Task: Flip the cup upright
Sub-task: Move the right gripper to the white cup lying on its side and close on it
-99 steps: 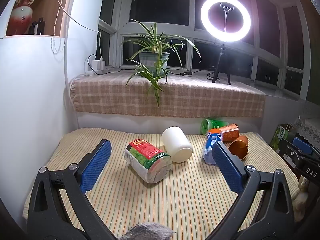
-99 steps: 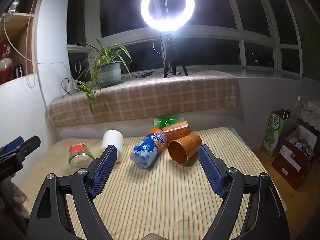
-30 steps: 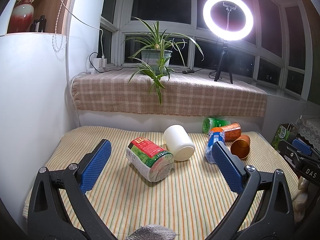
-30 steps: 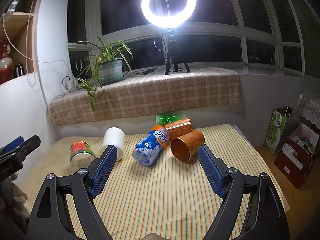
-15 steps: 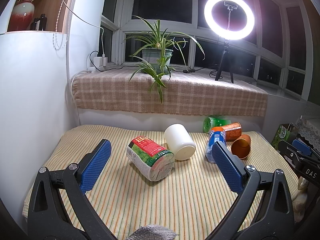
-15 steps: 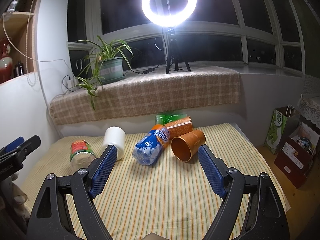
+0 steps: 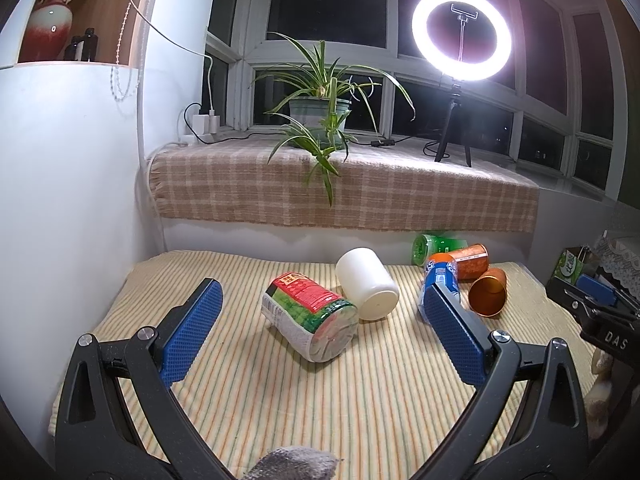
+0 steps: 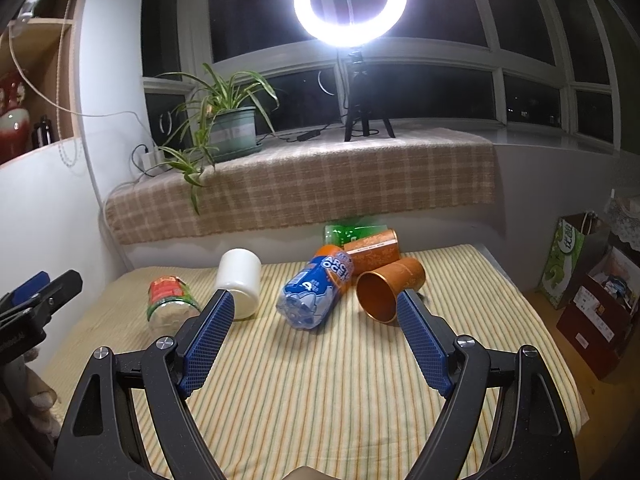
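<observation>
A white cup (image 7: 367, 287) lies on its side on the striped table mat (image 7: 360, 380), closed bottom toward me; it also shows in the right wrist view (image 8: 239, 282). A copper cup (image 8: 387, 289) lies on its side with its open mouth toward me; it also shows in the left wrist view (image 7: 488, 297). My left gripper (image 7: 322, 326) is open and empty, above the mat short of the jar and white cup. My right gripper (image 8: 314, 326) is open and empty, short of the bottle and copper cup.
A jar with a red and green label (image 7: 310, 315), a blue bottle (image 8: 316, 288), an orange can (image 8: 372, 250) and a green bottle (image 8: 352, 232) lie on the mat. A plaid-covered sill (image 7: 340, 188) with a plant and ring light stands behind. Bags and boxes (image 8: 592, 280) stand at right.
Both grippers have crept slightly forward and stayed open. The objects on the mat have not moved.
</observation>
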`<state>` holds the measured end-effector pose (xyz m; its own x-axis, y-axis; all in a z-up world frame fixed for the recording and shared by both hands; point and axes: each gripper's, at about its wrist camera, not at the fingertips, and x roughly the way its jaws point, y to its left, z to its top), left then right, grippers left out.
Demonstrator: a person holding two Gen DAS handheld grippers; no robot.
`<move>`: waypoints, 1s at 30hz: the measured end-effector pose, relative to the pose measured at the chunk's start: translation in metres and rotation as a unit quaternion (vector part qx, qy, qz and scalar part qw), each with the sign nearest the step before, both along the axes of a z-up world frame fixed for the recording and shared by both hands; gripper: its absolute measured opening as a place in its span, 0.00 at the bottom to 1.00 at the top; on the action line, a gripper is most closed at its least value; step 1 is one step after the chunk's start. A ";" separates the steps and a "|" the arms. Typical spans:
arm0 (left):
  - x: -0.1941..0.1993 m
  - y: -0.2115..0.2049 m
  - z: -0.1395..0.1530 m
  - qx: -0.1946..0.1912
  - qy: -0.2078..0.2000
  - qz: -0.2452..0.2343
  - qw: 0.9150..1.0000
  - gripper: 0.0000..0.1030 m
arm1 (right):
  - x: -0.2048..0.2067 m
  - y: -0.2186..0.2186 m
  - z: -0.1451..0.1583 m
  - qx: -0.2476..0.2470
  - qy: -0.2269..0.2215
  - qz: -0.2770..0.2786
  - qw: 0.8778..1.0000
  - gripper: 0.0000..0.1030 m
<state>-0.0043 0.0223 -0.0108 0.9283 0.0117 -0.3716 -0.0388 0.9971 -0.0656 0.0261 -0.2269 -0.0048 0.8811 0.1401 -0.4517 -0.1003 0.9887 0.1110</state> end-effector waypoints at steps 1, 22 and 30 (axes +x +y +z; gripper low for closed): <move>0.000 0.003 -0.003 0.000 0.003 0.001 1.000 0.99 | 0.003 0.002 0.000 0.000 0.003 0.004 1.000 0.81; -0.024 0.069 -0.029 -0.023 0.068 0.063 0.995 0.99 | 0.128 0.066 -0.018 0.014 0.145 0.129 0.981 0.81; -0.035 0.086 -0.032 -0.039 0.072 0.081 0.993 0.99 | 0.189 0.093 -0.031 0.004 0.241 0.145 0.960 0.81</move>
<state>-0.0391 0.1082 -0.0426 0.8540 0.1227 -0.5057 -0.2135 0.9689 -0.1254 0.2147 -0.1338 -0.0358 0.4931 0.3532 -0.7950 -0.3071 0.9257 0.2208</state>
